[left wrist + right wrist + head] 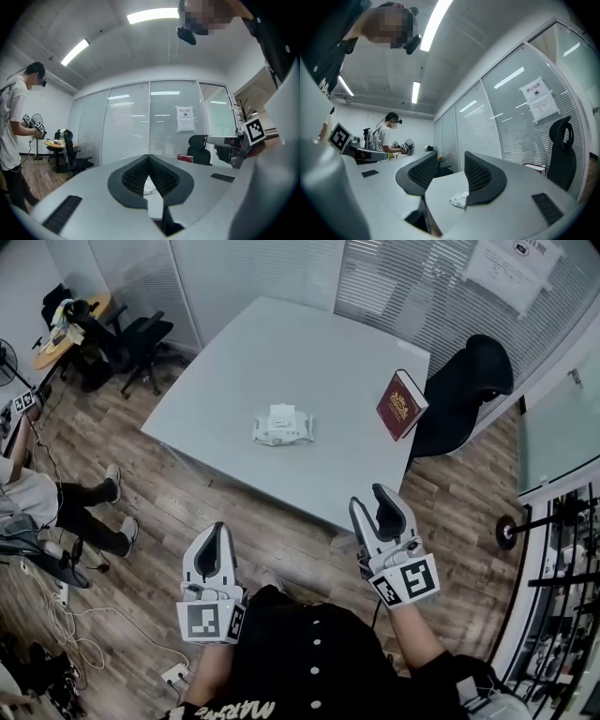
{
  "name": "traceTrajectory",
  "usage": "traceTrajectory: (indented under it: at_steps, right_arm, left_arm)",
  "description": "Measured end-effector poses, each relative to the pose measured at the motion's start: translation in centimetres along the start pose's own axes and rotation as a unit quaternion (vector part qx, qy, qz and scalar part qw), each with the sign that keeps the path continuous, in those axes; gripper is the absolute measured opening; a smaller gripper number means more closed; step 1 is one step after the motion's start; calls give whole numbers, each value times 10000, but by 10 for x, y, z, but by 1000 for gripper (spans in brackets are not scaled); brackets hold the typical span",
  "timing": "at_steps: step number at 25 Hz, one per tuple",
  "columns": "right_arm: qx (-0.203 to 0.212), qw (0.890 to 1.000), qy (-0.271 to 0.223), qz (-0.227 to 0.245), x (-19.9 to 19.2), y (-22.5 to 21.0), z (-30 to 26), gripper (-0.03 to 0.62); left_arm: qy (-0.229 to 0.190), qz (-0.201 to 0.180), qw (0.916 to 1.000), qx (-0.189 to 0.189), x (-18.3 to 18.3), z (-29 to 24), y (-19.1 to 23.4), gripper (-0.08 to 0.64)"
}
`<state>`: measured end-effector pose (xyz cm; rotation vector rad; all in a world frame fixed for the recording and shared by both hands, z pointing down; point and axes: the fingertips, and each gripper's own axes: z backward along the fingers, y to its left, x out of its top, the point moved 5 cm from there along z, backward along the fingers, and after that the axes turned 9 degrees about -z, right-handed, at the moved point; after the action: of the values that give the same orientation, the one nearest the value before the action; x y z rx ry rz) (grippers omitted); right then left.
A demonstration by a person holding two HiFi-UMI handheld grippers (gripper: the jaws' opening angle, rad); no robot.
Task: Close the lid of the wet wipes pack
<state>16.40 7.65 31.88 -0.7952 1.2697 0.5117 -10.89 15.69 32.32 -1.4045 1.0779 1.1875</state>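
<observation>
The wet wipes pack (281, 426) lies near the middle of the white table (309, 352), with its white lid flap standing up. Both grippers hang level over the wooden floor, short of the table's near edge and well apart from the pack. My left gripper (217, 531) has its fingertips touching and nothing between them; in the left gripper view (148, 157) a bit of the pack (149, 189) shows through the slit below the tips. My right gripper (368, 498) stands open and empty; in the right gripper view (451, 158) the pack (459, 200) lies far ahead on the table.
A red book (401, 405) stands tilted at the table's right edge, next to a black chair (469, 381). More office chairs (131, 338) are at the back left. Another person (42, 507) stands at the left, with cables (84, 624) on the floor nearby.
</observation>
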Motion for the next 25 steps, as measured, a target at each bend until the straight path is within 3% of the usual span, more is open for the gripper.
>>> traceTrajectory:
  at_steps: [14, 18, 25]
  right_arm:
    - [-129, 9997, -91, 171, 4, 16, -65, 193]
    - [-185, 9996, -86, 175, 1, 20, -74, 196]
    - [-218, 9997, 6, 91, -9, 10, -94, 198]
  left_arm:
    - [-198, 54, 9997, 142, -2, -26, 69, 6]
    - [-178, -136, 9997, 31, -5, -32, 77, 6]
    - [-36, -33, 9999, -108, -15, -56, 80, 6]
